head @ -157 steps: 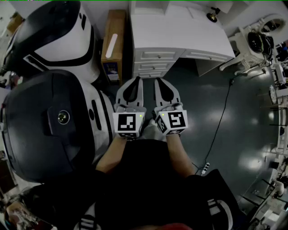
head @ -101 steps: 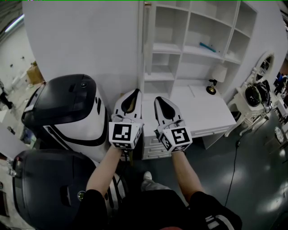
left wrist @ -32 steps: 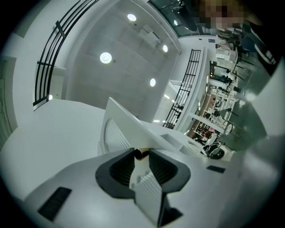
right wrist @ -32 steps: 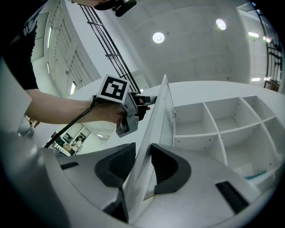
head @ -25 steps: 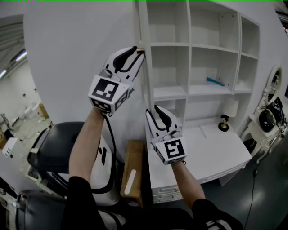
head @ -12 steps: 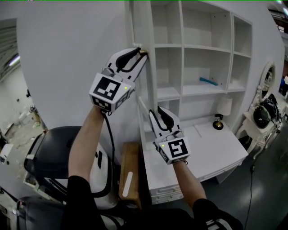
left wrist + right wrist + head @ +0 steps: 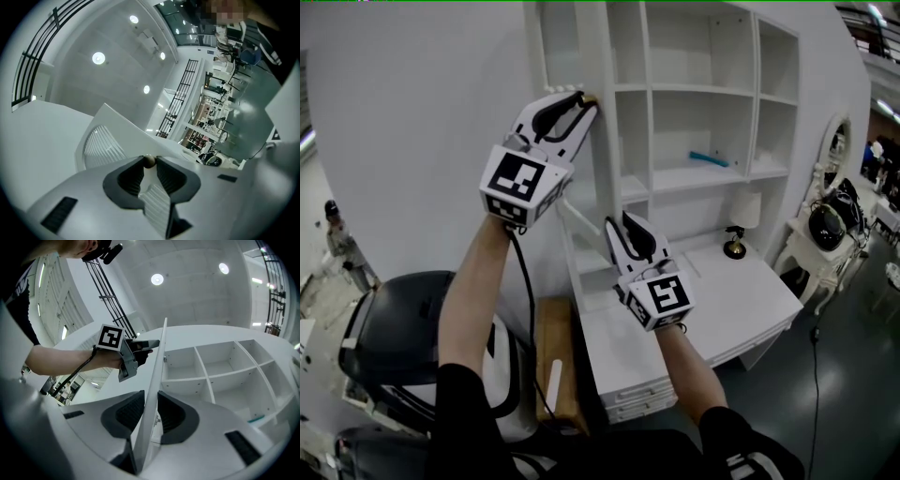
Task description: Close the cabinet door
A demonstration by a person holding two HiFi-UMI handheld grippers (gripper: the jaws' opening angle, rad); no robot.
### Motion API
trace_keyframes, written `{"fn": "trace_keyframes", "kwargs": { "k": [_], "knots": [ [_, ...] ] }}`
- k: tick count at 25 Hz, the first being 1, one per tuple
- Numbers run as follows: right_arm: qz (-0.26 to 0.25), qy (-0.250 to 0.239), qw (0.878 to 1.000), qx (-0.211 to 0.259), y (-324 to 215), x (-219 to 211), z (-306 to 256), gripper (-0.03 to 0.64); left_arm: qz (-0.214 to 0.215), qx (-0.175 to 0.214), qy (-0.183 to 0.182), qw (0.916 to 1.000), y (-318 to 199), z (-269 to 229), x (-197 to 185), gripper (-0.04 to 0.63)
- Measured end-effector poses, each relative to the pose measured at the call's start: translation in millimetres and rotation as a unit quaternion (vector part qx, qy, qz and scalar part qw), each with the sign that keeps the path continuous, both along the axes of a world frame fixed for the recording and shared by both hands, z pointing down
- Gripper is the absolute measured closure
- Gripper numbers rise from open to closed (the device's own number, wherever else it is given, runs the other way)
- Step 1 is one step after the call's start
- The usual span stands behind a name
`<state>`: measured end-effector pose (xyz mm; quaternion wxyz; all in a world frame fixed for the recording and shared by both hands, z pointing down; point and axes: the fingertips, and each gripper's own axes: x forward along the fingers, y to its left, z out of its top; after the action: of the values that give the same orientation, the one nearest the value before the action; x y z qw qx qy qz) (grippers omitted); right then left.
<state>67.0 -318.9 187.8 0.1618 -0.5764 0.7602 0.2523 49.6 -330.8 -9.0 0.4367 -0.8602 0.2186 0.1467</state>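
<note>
The cabinet door (image 7: 602,155), a thin, smooth white panel, stands edge-on from the white shelving (image 7: 703,94). The left gripper (image 7: 582,97) has its fingers pinched on the door's small round brown knob (image 7: 149,161). The right gripper (image 7: 624,223) has fingers that have just been closing, and they clamp the door's lower edge. Unlike a second ago, a shelf compartment (image 7: 558,42) shows left of the door.

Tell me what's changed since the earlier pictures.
Both grippers rose from waist height to the cabinet door. The left gripper took hold of its knob; the right gripper has just been closing its jaws on the door's edge. The door stays open; shelves unchanged.
</note>
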Motion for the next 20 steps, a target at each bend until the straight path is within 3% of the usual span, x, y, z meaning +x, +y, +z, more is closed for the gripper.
{"fn": "trace_keyframes", "kwargs": {
  "k": [5,11,20],
  "knots": [
    [-0.004,-0.014,1.0,-0.008,-6,24,1,0.52,0.004,0.001,-0.007,1.0,-1,3,25,0.5],
    [0.006,-0.024,1.0,-0.015,-14,50,-1,0.522,-0.025,0.02,0.0,0.9995,-12,1,47,0.502],
    [-0.001,-0.05,0.998,-0.025,-27,78,-1,0.518,-0.048,-0.017,0.022,0.9984,-23,2,72,0.504]
  ]
}}
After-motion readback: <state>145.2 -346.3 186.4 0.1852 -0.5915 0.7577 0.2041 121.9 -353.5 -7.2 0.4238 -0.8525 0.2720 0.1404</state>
